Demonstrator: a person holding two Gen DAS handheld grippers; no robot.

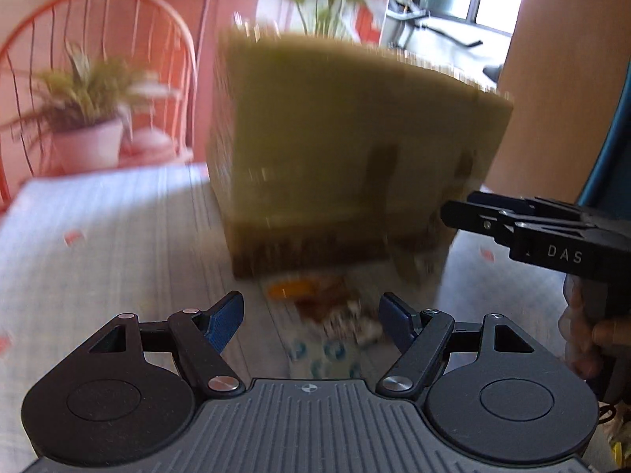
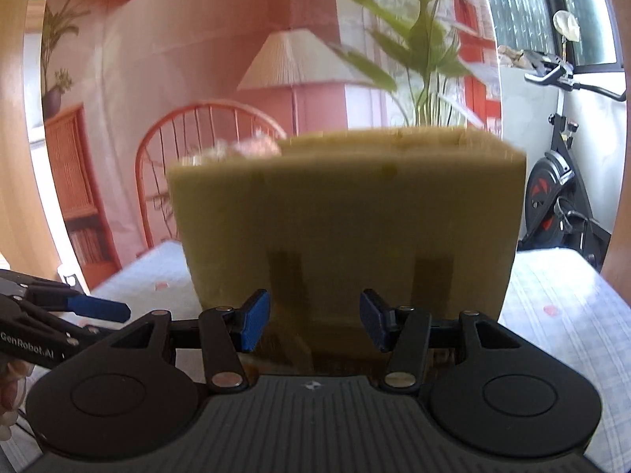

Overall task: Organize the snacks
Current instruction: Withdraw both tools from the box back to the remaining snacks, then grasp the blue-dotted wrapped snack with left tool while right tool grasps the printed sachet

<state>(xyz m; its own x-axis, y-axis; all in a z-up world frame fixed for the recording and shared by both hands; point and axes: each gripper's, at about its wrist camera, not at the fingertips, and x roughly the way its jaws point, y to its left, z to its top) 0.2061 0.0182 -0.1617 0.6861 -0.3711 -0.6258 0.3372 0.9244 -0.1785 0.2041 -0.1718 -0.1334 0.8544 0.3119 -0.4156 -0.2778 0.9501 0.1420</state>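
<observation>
Left wrist view: both grippers, left gripper point(image 1: 311, 321) and right gripper point(image 2: 315, 321), gape empty before the box point(image 1: 347, 149), snack packet point(image 1: 323, 315) lying at its foot, probably awaiting pickup.

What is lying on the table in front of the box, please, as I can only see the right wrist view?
Observer: Blurred snack packets lie on the tablecloth just before the cardboard box.
Operator: Thank you; is the left gripper holding one?
Observer: No, the left gripper is open above them, gripping nothing.
Operator: Where does my right gripper sit from that side?
Observer: The right gripper points at the box's lower right corner; contact is unclear.
</observation>
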